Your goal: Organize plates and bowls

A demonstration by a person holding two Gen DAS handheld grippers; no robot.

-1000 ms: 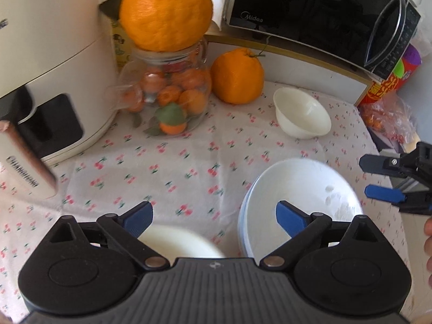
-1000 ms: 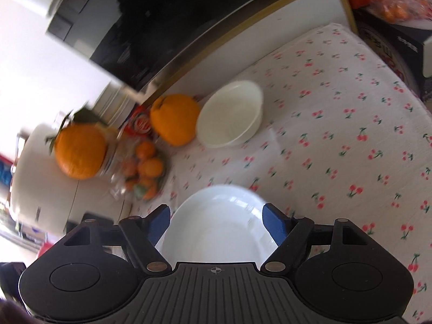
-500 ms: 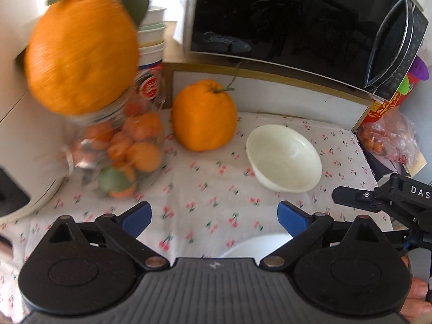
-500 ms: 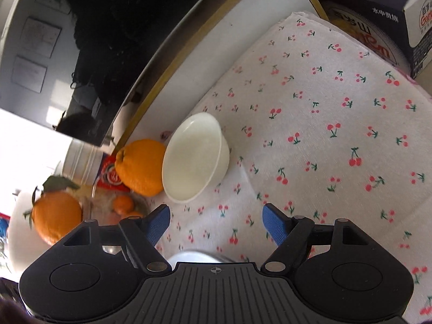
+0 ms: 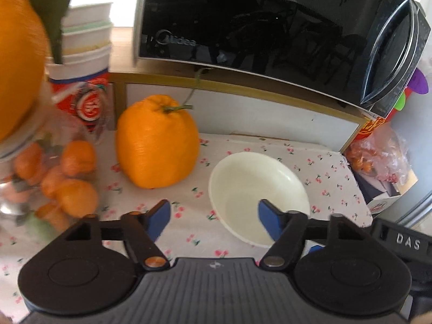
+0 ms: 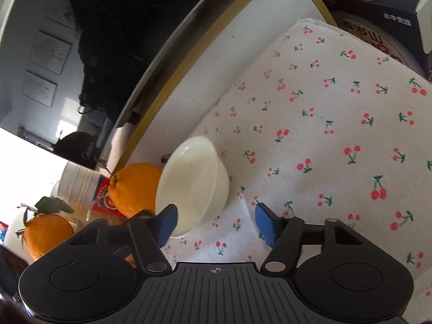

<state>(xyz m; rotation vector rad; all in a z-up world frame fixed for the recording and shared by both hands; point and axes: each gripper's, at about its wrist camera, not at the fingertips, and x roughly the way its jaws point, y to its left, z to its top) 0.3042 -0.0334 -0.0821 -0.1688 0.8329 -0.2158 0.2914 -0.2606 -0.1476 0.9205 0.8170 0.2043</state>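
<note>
A cream bowl [image 5: 256,197] stands upright on the cherry-print cloth [image 5: 332,178], below the microwave shelf. My left gripper [image 5: 213,220] hovers at its near-left rim and its jaws are closing. The right blue fingertip [image 5: 267,221] lies over the bowl's inside, the left one over the cloth, and neither pad presses on the bowl. In the right wrist view the same bowl [image 6: 194,183] sits just ahead of my right gripper [image 6: 216,224]. Those jaws are closing too, with the left pad [image 6: 167,224] at the bowl's near rim and nothing gripped.
A black microwave [image 5: 270,19] sits on a shelf behind. A big orange [image 5: 158,145] stands left of the bowl, beside a glass jar of small oranges [image 5: 59,183] and stacked cups [image 5: 86,43]. A bag of oranges [image 5: 378,151] and a box [image 6: 378,24] lie at the cloth's right edge.
Both grippers moved forward towards the cream bowl, and the stacked white plates dropped out of view beneath them. Both pairs of jaws have narrowed.
</note>
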